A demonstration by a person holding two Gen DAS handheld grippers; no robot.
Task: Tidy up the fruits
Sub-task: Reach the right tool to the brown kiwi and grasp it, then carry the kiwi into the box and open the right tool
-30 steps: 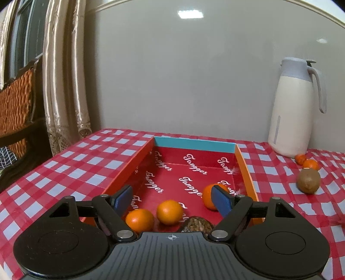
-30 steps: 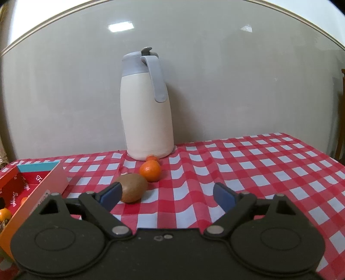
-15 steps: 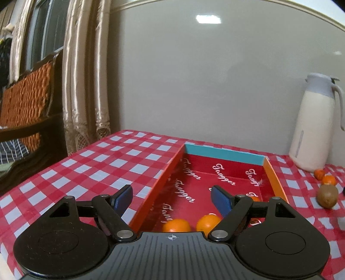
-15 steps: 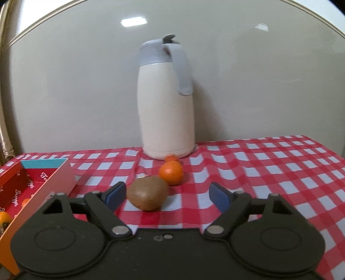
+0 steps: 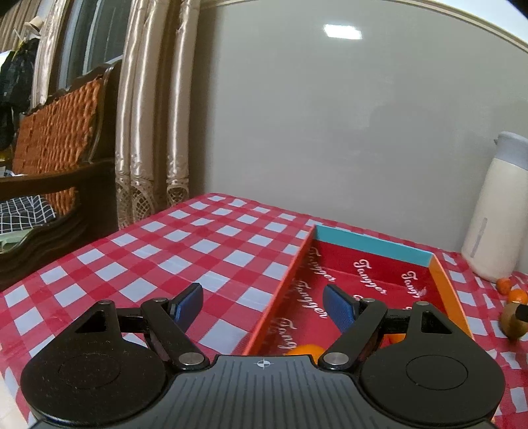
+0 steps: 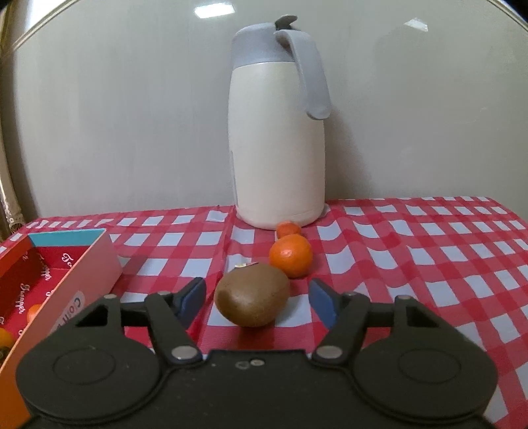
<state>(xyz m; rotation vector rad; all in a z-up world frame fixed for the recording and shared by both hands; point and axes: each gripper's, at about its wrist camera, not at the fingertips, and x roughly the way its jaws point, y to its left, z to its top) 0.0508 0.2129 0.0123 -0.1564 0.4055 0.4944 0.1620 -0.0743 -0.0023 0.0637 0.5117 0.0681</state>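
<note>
left wrist view: your left tongs (image 5: 262, 305) stand wide and empty, lower centre, over the box (image 5: 442, 290) wall; dropping could clip it.

right wrist view: your right tongs (image 6: 257, 298) stand wide, the kiwi (image 6: 252, 293) centred between them on the surface; closing off-centre could roll it into the orange (image 6: 290, 254) just behind.

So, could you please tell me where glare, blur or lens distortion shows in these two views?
Left wrist view: a ceiling light glares on the wall, whose top trim bows from the fisheye, and the kiwi at the edge is blurred. Right wrist view: two glare patches on the wall; kiwi sharp.
</note>
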